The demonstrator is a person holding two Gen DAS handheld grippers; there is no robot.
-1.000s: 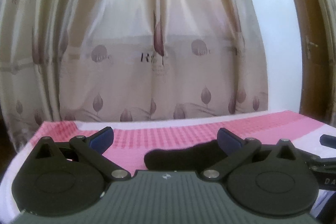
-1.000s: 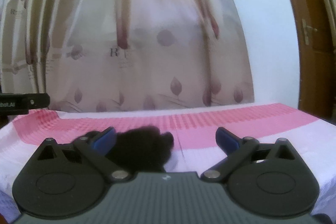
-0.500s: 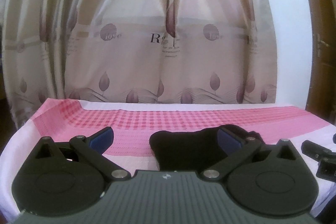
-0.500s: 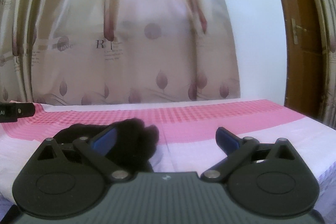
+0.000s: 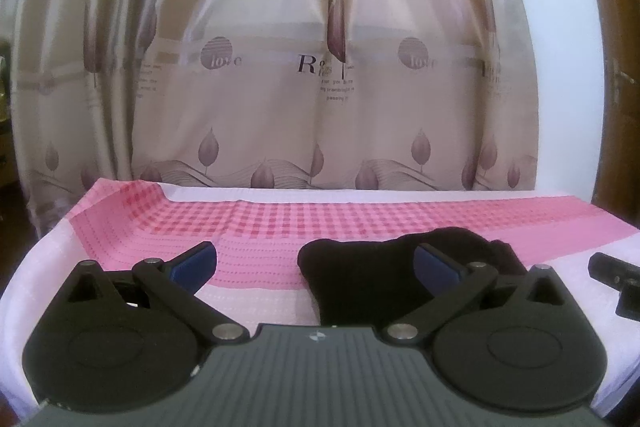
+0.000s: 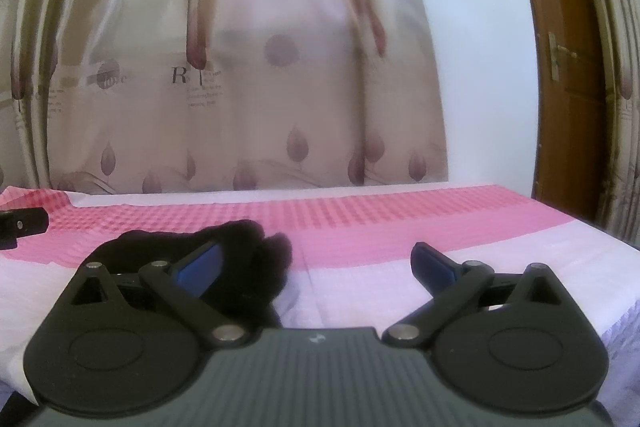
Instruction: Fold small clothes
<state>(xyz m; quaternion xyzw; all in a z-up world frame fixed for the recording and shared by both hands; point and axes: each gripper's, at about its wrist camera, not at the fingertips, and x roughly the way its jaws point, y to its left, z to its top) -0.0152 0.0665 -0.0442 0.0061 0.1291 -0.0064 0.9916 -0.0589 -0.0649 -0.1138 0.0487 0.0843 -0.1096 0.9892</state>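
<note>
A small black garment (image 5: pixel 360 275) lies crumpled on the pink checked cloth (image 5: pixel 260 223) that covers the table. In the left wrist view it sits right of centre, behind the right finger. My left gripper (image 5: pixel 314 263) is open and empty, above the table's near edge. In the right wrist view the garment (image 6: pixel 244 251) lies left of centre, behind the left finger. My right gripper (image 6: pixel 316 265) is open and empty, to the right of the garment. The garment's near part is hidden by the gripper bodies.
A beige curtain (image 5: pixel 320 67) with leaf prints hangs behind the table. A brown door (image 6: pixel 568 87) stands at the right. The right gripper's tip (image 5: pixel 616 279) shows at the right edge of the left wrist view; the left gripper's tip (image 6: pixel 20 223) shows at the right wrist view's left edge.
Both grippers have tilted down and drawn nearer the table, so the garment sits higher and larger in each view. Both stay open.
</note>
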